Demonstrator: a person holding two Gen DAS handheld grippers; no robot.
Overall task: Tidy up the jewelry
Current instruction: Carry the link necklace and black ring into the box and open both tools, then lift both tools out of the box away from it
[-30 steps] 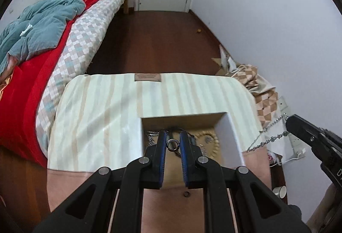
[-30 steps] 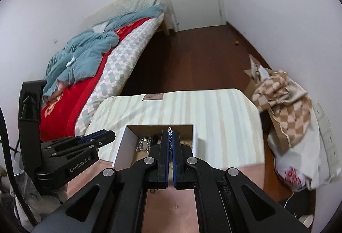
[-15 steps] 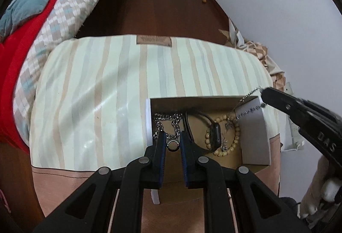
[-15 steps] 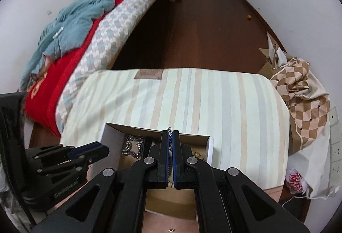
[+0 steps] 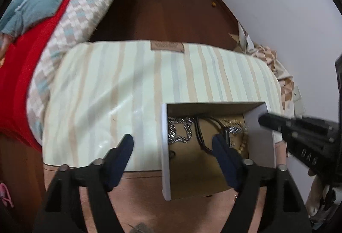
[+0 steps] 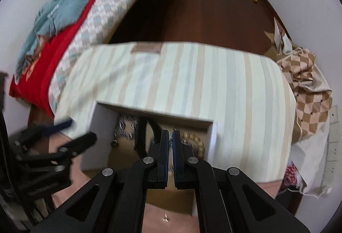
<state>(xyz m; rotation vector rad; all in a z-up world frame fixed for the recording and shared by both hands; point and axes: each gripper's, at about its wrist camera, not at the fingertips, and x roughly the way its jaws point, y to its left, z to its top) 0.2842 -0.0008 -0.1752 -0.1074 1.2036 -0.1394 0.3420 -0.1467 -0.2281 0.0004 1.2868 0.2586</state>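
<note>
Two handheld grippers worked over an open cardboard box (image 5: pixel 215 175) of jewelry set at the near edge of a striped cushion (image 5: pixel 119 87). The left gripper (image 5: pixel 173 141) hung above the box's left wall with its jaws spread wide and nothing between them. A small ring (image 6: pixel 115 143) lay loose on the box floor near that wall. The right gripper (image 6: pixel 170 137), reaching in over the box's right side, had its jaws nearly together on what looked like a thin silver chain (image 6: pixel 170 140); motion blur made it hard to say whether the hold was firm.

The step in hand appeared to be depositing pieces into the box: the ring seemed delivered, the chain not yet let go. The next move would likely call for lowering the chain to the box floor and parting the right jaws, keeping it clear of the tangle beneath.

Inside the box, a chunky silver link chain (image 5: pixel 179 130) lay toward the left wall, a black cord (image 5: pixel 202 134) at the centre, and a pale beaded bracelet (image 5: pixel 243 143) with a sparkling silver piece (image 5: pixel 235 129) toward the right wall. Beyond the box, the cushion showed a leather label (image 5: pixel 166 47) at its far edge.
</note>
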